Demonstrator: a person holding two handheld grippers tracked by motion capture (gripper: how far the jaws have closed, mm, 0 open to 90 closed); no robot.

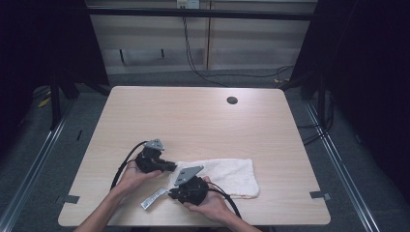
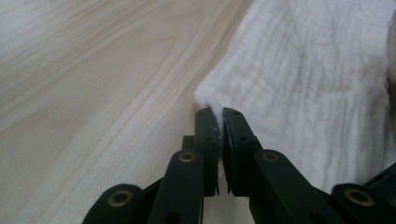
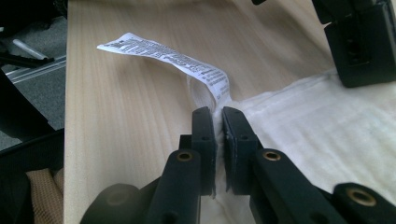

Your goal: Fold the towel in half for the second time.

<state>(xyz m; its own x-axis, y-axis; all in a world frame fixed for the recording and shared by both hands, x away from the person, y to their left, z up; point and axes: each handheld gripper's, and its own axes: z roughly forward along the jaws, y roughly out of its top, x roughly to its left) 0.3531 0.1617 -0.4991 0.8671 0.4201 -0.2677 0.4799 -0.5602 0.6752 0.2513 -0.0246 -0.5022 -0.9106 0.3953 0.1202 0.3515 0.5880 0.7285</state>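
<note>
Both of your grippers pinch the white, ribbed cotton towel (image 1: 227, 175) on the pale wooden table (image 1: 193, 116): left gripper (image 2: 218, 122) clamps one corner, right gripper (image 3: 217, 117) clamps beside the printed label (image 3: 177, 60).

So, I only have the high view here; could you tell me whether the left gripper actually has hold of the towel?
Observer: Yes, the left gripper is shut on a corner of the white towel.
Operator: Thank you, and the right one?
Observer: The right gripper is shut on the towel edge just where the care label is attached.
Operator: Is that label pinned flat?
Observer: No, it arches up off the table, printed side showing.
</note>
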